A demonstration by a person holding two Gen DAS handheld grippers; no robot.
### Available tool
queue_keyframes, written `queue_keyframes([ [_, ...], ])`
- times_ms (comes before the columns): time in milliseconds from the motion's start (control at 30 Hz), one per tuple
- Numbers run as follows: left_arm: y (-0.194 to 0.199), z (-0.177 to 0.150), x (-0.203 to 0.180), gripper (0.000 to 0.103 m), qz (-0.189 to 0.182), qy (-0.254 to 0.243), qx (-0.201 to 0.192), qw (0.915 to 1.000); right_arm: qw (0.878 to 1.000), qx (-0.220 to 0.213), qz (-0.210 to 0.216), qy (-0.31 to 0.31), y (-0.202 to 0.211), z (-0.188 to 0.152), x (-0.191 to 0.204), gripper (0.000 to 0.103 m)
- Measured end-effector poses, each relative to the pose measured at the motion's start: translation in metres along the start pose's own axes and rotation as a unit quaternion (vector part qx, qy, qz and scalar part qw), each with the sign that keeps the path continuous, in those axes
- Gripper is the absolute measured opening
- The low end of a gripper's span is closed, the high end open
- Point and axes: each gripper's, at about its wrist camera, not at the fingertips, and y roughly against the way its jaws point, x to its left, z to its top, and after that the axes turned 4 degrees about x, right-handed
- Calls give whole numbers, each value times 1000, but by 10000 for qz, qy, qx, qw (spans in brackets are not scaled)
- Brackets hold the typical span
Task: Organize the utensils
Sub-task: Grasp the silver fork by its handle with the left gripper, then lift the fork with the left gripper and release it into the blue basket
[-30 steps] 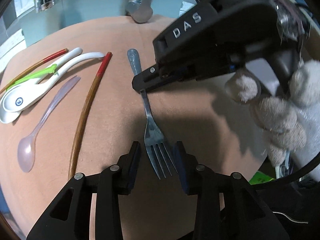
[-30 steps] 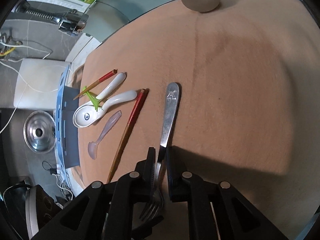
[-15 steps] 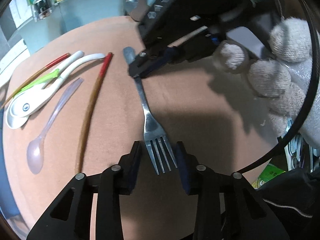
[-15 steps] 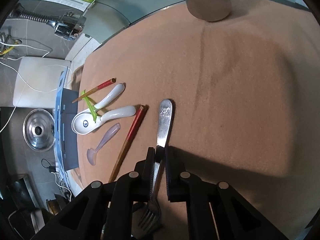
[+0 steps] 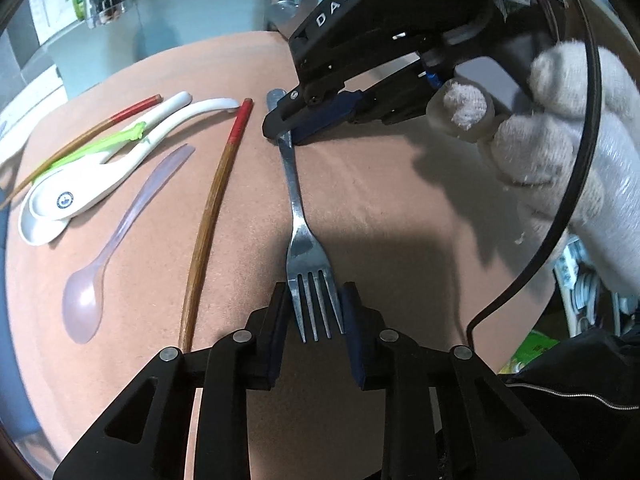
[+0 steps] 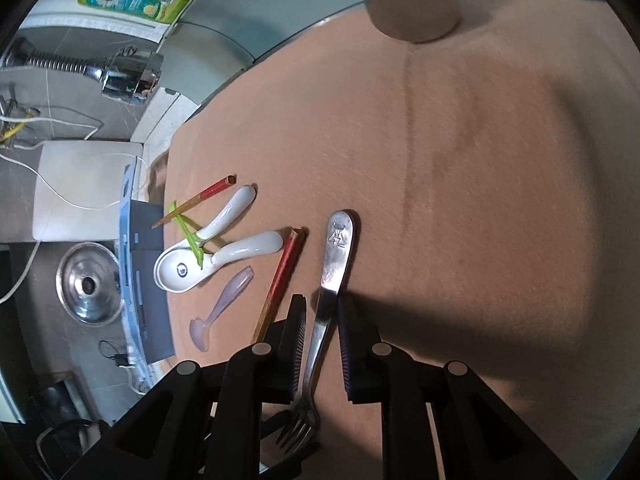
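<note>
The left gripper (image 5: 314,316) has its jaws pressed against both sides of the fork's (image 5: 298,216) tines, pinning the head between the pads low in the left view. The right gripper (image 6: 322,320) stands spread — a gap shows on each side of the handle, which runs between its fingers without touching them. In the left view that same gripper's tips sit over the handle end, upper middle of the frame, held by a gloved hand (image 5: 560,128) at the right edge. The fork lies flat on the tan mat (image 6: 460,160), handle toward the top of both frames. Just left of it lies a red-tipped chopstick (image 5: 212,208), then a translucent spoon (image 5: 108,256), then two white spoons (image 5: 80,196) with a green pick (image 5: 100,146) and a second chopstick (image 5: 84,140) — all upper left. A faucet (image 6: 120,76) shows at the upper left of the right view.
</note>
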Motion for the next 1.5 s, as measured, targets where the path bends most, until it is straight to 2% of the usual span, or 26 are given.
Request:
queue_keyframes([
  [100, 0, -1, 3, 24, -41, -25, -21, 10000, 9996, -39, -280, 85, -1, 0, 9, 13],
  [233, 8, -7, 20, 22, -322, 99, -98, 9994, 9991, 22, -420, 97, -3, 2, 13, 13],
  [300, 10, -7, 23, 12, -394, 79, -131, 9991, 9987, 7, -488, 168, -3, 2, 14, 9],
  [333, 9, -6, 20, 12, -363, 50, -135, 9992, 9983, -6, -547, 203, -4, 2, 15, 7],
  [667, 17, -1, 5, 12, 91, -197, -140, 9997, 9996, -40, -233, -160, 3, -2, -2, 5],
  [800, 19, 1, 9, 14, 478, -379, -131, 9981, 9992, -17, -105, -374, 4, -3, -8, 6],
  [1033, 7, 7, 5, 11, 505, -591, -67, 9969, 9987, -2, -119, -493, 0, -1, -7, 6],
  [1167, 10, 9, 11, 11, 287, -519, -92, 9982, 9987, -30, -112, -489, 2, 0, -6, 6],
  [1400, 24, 9, 17, 11, 146, -481, -237, 9985, 9977, -121, 153, -655, 11, -6, -8, 5],
  [1500, 32, 11, 21, 11, 234, -552, -325, 9977, 9972, -159, 288, -666, 19, -7, -2, 5],
])
